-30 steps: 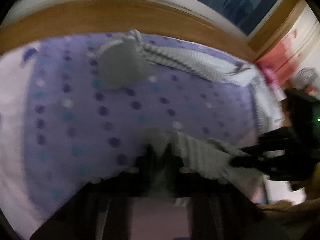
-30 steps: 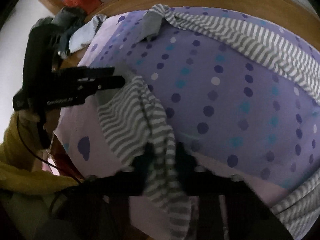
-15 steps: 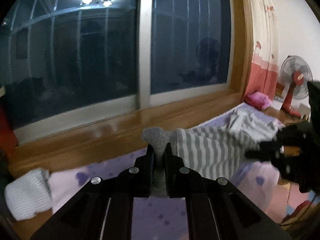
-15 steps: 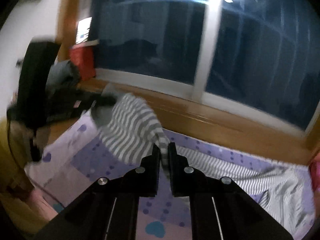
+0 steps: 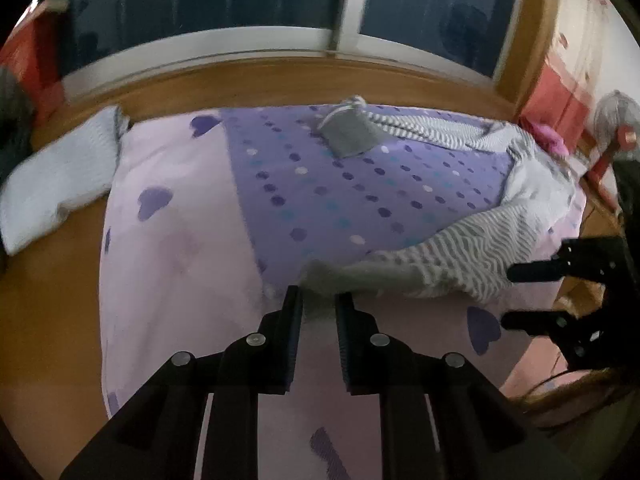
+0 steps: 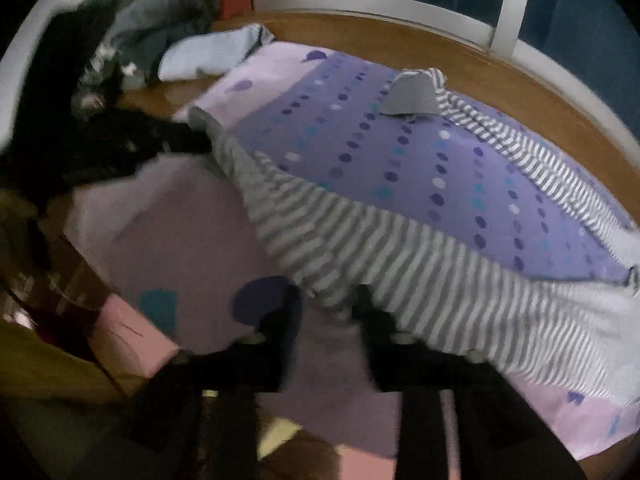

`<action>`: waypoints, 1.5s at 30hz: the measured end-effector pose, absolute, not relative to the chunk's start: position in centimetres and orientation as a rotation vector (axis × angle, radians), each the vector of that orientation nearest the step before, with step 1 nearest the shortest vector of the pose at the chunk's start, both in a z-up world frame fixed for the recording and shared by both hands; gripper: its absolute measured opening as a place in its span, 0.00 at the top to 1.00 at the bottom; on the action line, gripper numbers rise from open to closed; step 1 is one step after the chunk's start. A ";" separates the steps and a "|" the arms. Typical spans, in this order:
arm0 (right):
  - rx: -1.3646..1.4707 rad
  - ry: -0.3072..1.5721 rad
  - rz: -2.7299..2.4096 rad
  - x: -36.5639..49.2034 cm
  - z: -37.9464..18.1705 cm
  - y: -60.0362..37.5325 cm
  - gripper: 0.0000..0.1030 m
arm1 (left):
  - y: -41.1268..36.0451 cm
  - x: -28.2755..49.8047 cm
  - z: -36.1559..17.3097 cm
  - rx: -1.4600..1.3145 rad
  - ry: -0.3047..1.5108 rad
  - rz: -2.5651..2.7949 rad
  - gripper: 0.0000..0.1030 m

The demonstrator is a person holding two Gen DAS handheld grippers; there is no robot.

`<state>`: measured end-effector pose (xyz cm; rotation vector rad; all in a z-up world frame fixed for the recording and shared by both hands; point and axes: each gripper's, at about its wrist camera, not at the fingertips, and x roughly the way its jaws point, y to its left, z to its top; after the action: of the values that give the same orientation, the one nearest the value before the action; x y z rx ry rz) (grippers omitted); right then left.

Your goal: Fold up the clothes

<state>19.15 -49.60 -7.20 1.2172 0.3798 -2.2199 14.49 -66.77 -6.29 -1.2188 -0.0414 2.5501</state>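
Garment [image 6: 400, 248] is spread unevenly on the bed [image 5: 168, 264], its near edge just released as both grippers [image 5: 318, 300] [image 6: 326, 312] open their jaws; bunched cloth could be snagged during withdrawal, spoiling the fold.

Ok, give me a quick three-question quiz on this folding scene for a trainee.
1. True or false: the striped garment lies on the dotted sheet.
2. What colour are its cuffs? A grey, B red, C green.
3. In the left wrist view, on which side of the sheet is the white cloth?
Key: 1 true; 2 A; 3 left.
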 end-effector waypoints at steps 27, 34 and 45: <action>1.286 -0.060 -2.308 17.9 -8.7 -54.1 0.55 | -71.3 11.3 -6.0 -1.297 -0.369 2.124 0.76; 1.342 0.021 -2.626 22.1 -9.8 -58.7 0.52 | -70.2 8.6 -7.2 -1.306 -0.164 1.861 0.72; 1.430 -0.133 -2.783 23.3 -10.2 -60.0 0.52 | -68.3 9.9 -7.9 -1.287 -0.009 1.904 0.71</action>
<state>23.26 -59.99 -10.24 1.4297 -0.1326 -2.7832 9.92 -68.26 -7.94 -1.2867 -0.0094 1.9035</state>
